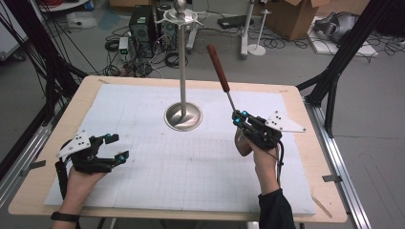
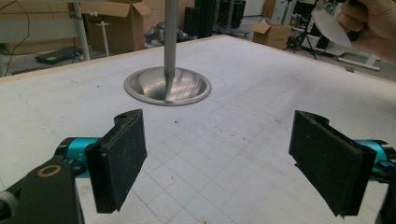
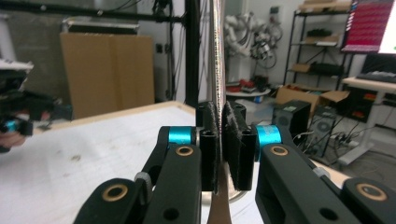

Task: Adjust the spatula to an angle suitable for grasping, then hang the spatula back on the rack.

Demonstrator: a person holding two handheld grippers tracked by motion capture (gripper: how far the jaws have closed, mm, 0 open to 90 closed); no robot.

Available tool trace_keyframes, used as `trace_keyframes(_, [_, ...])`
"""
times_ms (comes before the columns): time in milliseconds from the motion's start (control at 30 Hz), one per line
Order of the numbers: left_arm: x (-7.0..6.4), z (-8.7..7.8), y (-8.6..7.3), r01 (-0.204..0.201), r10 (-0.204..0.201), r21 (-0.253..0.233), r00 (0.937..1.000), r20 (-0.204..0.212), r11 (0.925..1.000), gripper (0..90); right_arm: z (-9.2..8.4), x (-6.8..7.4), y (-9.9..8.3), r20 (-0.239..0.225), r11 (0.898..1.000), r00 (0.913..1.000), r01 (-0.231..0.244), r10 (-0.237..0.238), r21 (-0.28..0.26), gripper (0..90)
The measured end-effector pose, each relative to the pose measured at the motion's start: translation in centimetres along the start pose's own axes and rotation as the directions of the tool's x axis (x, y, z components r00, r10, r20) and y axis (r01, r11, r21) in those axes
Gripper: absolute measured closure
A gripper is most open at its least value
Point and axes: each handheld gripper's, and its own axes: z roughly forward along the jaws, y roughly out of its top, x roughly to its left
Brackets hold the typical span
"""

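Steel spatula (image 1: 229, 98), reddish-brown handle, blade down

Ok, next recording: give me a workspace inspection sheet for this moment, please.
Surface: wooden table under a white gridded mat; a few small specks on the mat.
Job's things: a utensil with a reddish-brown handle, its metal shaft clamped in the right gripper, handle pointing up and away; a metal stand upright on a round base, with hooks at its top.
Clutter: nothing seen on the mat.
Grippers: right gripper shut on the utensil; left gripper open, holding nothing, low over the mat.
Cables: black cable trails from the right gripper along the sleeve.
Surroundings: cardboard boxes, a computer tower, loose floor cables.
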Motion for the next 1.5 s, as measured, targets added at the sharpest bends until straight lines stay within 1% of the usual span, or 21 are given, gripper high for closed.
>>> trace_keyframes(100, [0.0, 0.1, 0.1, -0.005, 0.005, -0.005, 1.0, 0.0, 1.0, 19.1, 0.0, 0.0, 0.0, 0.011, 1.0, 0.9999, -0.008, 0.008, -0.021, 84.5])
trace_keyframes(200, [-0.1, 0.2, 0.2, -0.007, 0.007, -0.007, 1.0, 0.003, 1.0, 19.1, 0.1, -0.1, 0.0, 0.01, 0.999, 0.9997, -0.02, 0.02, -0.04, 84.5])
trace_keyframes(333, [-0.1, 0.1, 0.2, -0.007, 0.007, -0.002, 1.0, 0.003, 1.0, 19.1, 0.1, 0.0, 0.0, 0.023, 0.999, 0.9996, -0.014, 0.015, -0.047, 84.5])
trace_keyframes(400, [-0.1, 0.1, 0.2, -0.006, 0.006, -0.003, 1.0, 0.004, 1.0, 19.1, 0.0, 0.1, 0.0, 0.021, 0.998, 0.9997, -0.014, 0.015, -0.059, 84.5])
trace_keyframes(433, [-0.1, 0.2, 0.2, -0.007, 0.007, -0.003, 1.0, 0.004, 1.0, 19.1, 0.0, 0.1, 0.0, 0.028, 0.998, 0.9995, -0.012, 0.014, -0.063, 84.5])
trace_keyframes(567, [-0.1, 0.3, 0.3, -0.011, 0.011, -0.001, 0.9999, 0.007, 0.9999, 19.1, -0.1, 0.0, -0.1, 0.036, 0.999, 0.9993, -0.012, 0.014, -0.053, 84.5])
trace_keyframes(700, [-0.2, 0.4, 0.3, -0.01, 0.01, 0.0, 0.9999, 0.008, 0.9999, 19.1, -0.2, 0.0, -0.2, 0.037, 0.998, 0.9991, -0.02, 0.022, -0.062, 84.5])
trace_keyframes(767, [-0.2, 0.4, 0.4, -0.01, 0.01, -0.001, 0.9999, 0.008, 1.0, 19.1, -0.2, 0.0, -0.1, 0.04, 0.998, 0.9992, -0.007, 0.009, -0.064, 84.5])
trace_keyframes(867, [-0.3, 0.4, 0.4, -0.014, 0.014, 0.002, 0.9998, 0.011, 0.9999, 19.1, -0.2, 0.0, -0.1, 0.042, 0.998, 0.9991, -0.004, 0.006, -0.066, 84.5])
trace_keyframes(1000, [-0.3, 0.5, 0.4, -0.014, 0.014, 0.002, 0.9998, 0.014, 0.9999, 19.1, -0.3, 0.1, -0.2, 0.039, 0.998, 0.9992, -0.009, 0.012, -0.068, 84.5])
trace_keyframes(1067, [-0.3, 0.5, 0.4, -0.016, 0.016, 0.001, 0.9998, 0.013, 0.9999, 19.1, -0.3, 0.0, -0.2, 0.047, 0.998, 0.9988, -0.008, 0.012, -0.066, 84.5])
trace_keyframes(1133, [-0.3, 0.5, 0.4, -0.012, 0.012, -0.003, 0.9999, 0.012, 0.9999, 19.1, -0.3, -0.1, -0.2, 0.046, 0.997, 0.9988, -0.013, 0.017, -0.071, 84.5])
trace_keyframes(1167, [-0.3, 0.5, 0.4, -0.011, 0.011, -0.003, 0.9999, 0.012, 0.9999, 19.1, -0.2, -0.1, -0.2, 0.049, 0.997, 0.9987, -0.009, 0.012, -0.078, 84.5])
trace_keyframes(1267, [-0.2, 0.5, 0.4, -0.013, 0.013, -0.001, 0.9998, 0.012, 0.9999, 19.1, 0.0, -0.3, -0.1, 0.048, 0.997, 0.9986, -0.015, 0.019, -0.079, 84.5])
trace_keyframes(1367, [-0.3, 0.6, 0.5, -0.012, 0.012, -0.007, 0.9999, 0.011, 0.9999, 19.1, 0.6, -0.5, 0.3, 0.043, 0.996, 0.9988, -0.021, 0.024, -0.083, 84.5])
trace_keyframes(1500, [-0.3, 0.7, 0.6, -0.019, 0.019, -0.004, 0.9997, 0.014, 0.9998, 19.1, 1.5, -0.7, 0.8, 0.034, 0.996, 0.9992, -0.019, 0.022, -0.092, 84.5])
